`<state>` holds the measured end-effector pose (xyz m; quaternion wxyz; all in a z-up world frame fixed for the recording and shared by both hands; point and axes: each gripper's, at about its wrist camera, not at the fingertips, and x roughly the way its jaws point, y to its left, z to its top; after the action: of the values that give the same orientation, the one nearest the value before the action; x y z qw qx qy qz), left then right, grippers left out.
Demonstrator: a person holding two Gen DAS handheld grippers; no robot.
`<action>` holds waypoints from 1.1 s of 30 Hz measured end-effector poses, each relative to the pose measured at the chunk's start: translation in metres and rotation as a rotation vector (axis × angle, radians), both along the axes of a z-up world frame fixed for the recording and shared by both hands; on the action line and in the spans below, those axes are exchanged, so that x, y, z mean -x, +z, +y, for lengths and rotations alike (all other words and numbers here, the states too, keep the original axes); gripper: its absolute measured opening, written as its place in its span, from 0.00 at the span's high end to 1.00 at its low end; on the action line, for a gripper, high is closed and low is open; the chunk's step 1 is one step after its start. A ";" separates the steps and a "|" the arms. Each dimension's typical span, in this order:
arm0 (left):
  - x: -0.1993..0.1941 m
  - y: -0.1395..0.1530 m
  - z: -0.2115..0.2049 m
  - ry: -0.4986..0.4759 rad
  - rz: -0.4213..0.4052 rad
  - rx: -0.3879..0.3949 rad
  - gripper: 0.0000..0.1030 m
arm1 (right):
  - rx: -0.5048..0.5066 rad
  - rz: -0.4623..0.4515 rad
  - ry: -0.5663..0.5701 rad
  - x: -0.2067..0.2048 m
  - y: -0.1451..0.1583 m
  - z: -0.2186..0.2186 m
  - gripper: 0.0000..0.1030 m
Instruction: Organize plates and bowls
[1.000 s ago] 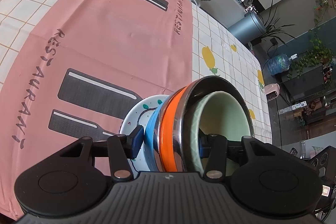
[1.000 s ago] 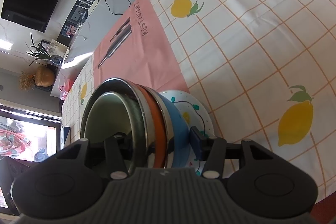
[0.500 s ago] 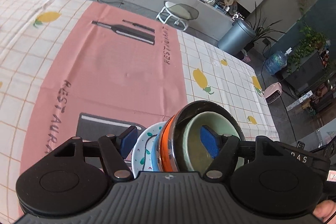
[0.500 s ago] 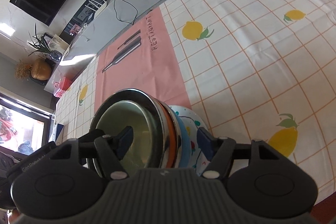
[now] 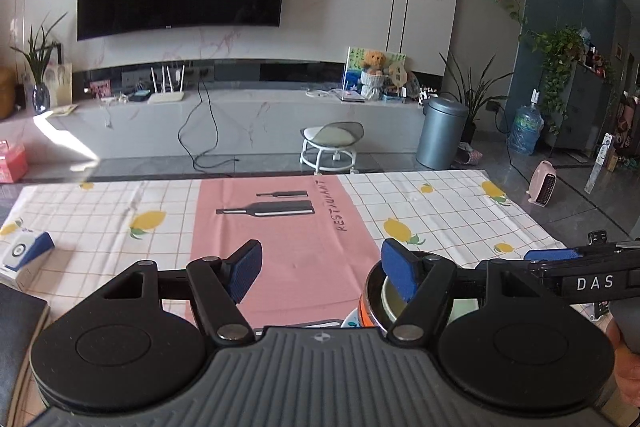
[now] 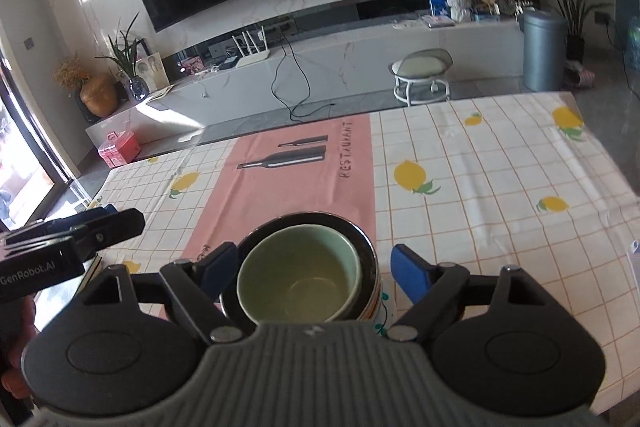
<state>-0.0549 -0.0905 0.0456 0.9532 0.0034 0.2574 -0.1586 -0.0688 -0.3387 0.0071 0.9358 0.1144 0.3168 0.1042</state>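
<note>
A stack of dishes stands on the pink runner: a pale green bowl (image 6: 298, 279) nested in a steel bowl (image 6: 366, 245) with an orange outside, on a white patterned plate (image 6: 383, 301). The stack also shows low right in the left wrist view (image 5: 374, 301). My right gripper (image 6: 316, 267) is open, raised above the stack, its jaws apart from it on either side. My left gripper (image 5: 322, 269) is open and empty, left of the stack; its right fingertip (image 5: 396, 273) overlaps the bowl rim in view.
A lemon-print tablecloth (image 6: 500, 187) covers the table. A white and blue box (image 5: 24, 253) lies at the table's left, with a dark book (image 5: 16, 323) near the front-left edge. Beyond the table are a stool (image 5: 332, 141) and a TV bench.
Both grippers opened, let go of the bowl stack and pulled up and back. The stack now stands upright on the runner and the views tilted up toward the room.
</note>
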 end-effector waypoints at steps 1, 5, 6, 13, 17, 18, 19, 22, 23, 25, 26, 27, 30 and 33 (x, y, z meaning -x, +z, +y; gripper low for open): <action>0.005 0.002 0.001 0.003 -0.014 -0.008 0.22 | 0.016 -0.018 0.004 0.005 0.003 0.004 0.16; 0.025 0.006 0.007 0.022 -0.060 -0.060 0.22 | 0.054 -0.069 0.006 0.025 0.008 0.015 0.14; 0.029 0.006 0.007 0.024 -0.067 -0.075 0.22 | 0.055 -0.078 0.005 0.031 0.009 0.017 0.14; 0.054 -0.003 0.009 0.040 -0.075 -0.129 0.17 | 0.063 -0.117 -0.003 0.062 0.004 0.035 0.14; 0.058 -0.017 0.014 0.072 -0.020 -0.119 0.16 | 0.064 -0.095 0.016 0.075 -0.008 0.048 0.13; 0.058 -0.021 0.015 0.082 -0.007 -0.110 0.16 | 0.079 -0.092 0.016 0.078 -0.012 0.053 0.13; 0.057 -0.026 0.015 0.091 0.008 -0.102 0.16 | 0.096 -0.091 0.012 0.083 -0.016 0.056 0.13; 0.057 -0.042 0.015 0.109 0.053 -0.101 0.16 | 0.148 -0.085 -0.009 0.091 -0.029 0.065 0.11; 0.056 -0.047 0.014 0.116 0.065 -0.109 0.16 | 0.161 -0.083 -0.017 0.092 -0.033 0.066 0.10; 0.054 -0.054 0.013 0.122 0.089 -0.123 0.16 | 0.182 -0.077 -0.037 0.094 -0.040 0.067 0.10; 0.053 -0.059 0.013 0.123 0.103 -0.125 0.16 | 0.189 -0.074 -0.045 0.093 -0.043 0.067 0.10; 0.059 -0.064 0.017 0.122 0.111 -0.124 0.16 | 0.198 -0.072 -0.053 0.093 -0.046 0.066 0.10; 0.059 -0.072 0.018 0.127 0.126 -0.135 0.16 | 0.222 -0.067 -0.072 0.096 -0.055 0.066 0.09; 0.059 -0.079 0.018 0.137 0.136 -0.151 0.16 | 0.230 -0.031 -0.083 0.094 -0.067 0.067 0.09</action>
<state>-0.1141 -0.0724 -0.0333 0.9392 0.0468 0.3322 -0.0732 -0.1630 -0.2720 -0.0600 0.9509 0.0174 0.3074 0.0302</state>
